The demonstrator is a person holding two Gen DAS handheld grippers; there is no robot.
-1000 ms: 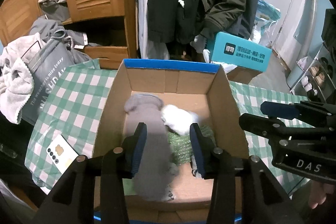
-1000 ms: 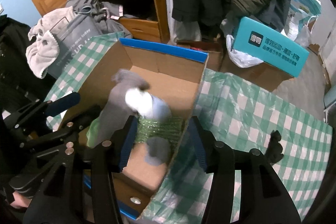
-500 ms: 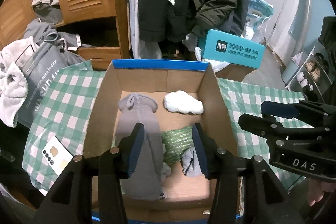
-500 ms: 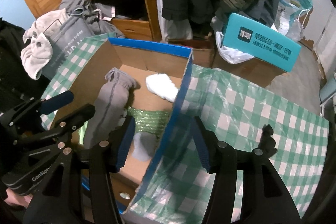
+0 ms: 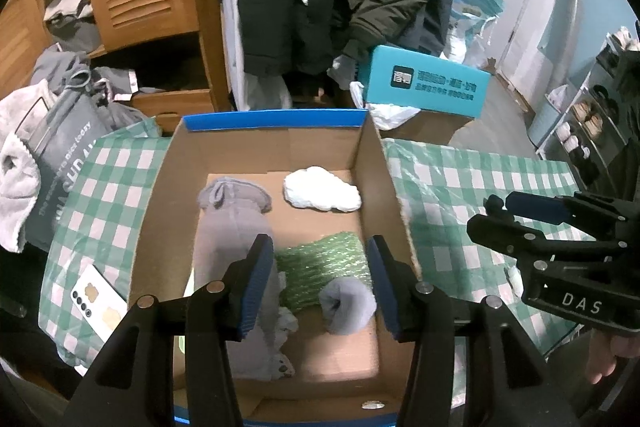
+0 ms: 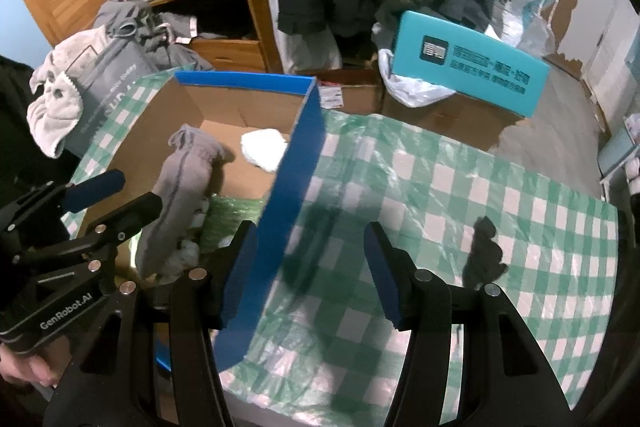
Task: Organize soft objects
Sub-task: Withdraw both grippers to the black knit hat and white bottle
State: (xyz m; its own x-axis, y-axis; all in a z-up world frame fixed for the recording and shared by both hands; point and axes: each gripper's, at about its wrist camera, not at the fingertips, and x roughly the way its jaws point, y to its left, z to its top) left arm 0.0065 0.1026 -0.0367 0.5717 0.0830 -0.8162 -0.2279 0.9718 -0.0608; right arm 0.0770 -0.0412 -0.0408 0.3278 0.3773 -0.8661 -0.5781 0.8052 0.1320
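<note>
Both grippers, left [image 5: 320, 281] and right [image 6: 310, 269], part-open and empty; soft items [image 5: 320, 269] lie in cardboard box [image 5: 276, 119]; risk: right fingers, straddling its wall, tip the box.

The right hand-held gripper [image 6: 312, 275] hangs with its jaws apart and nothing between them, above the green checked cloth [image 6: 460, 211] on the bench, just beside the blue-edged cardboard box [image 6: 296, 163]. Inside the box lie a grey sock [image 6: 180, 195], a white bundle [image 6: 262, 147] and something green [image 6: 232, 215]. The left hand-held gripper [image 6: 116, 195] reaches in from the left.
</note>
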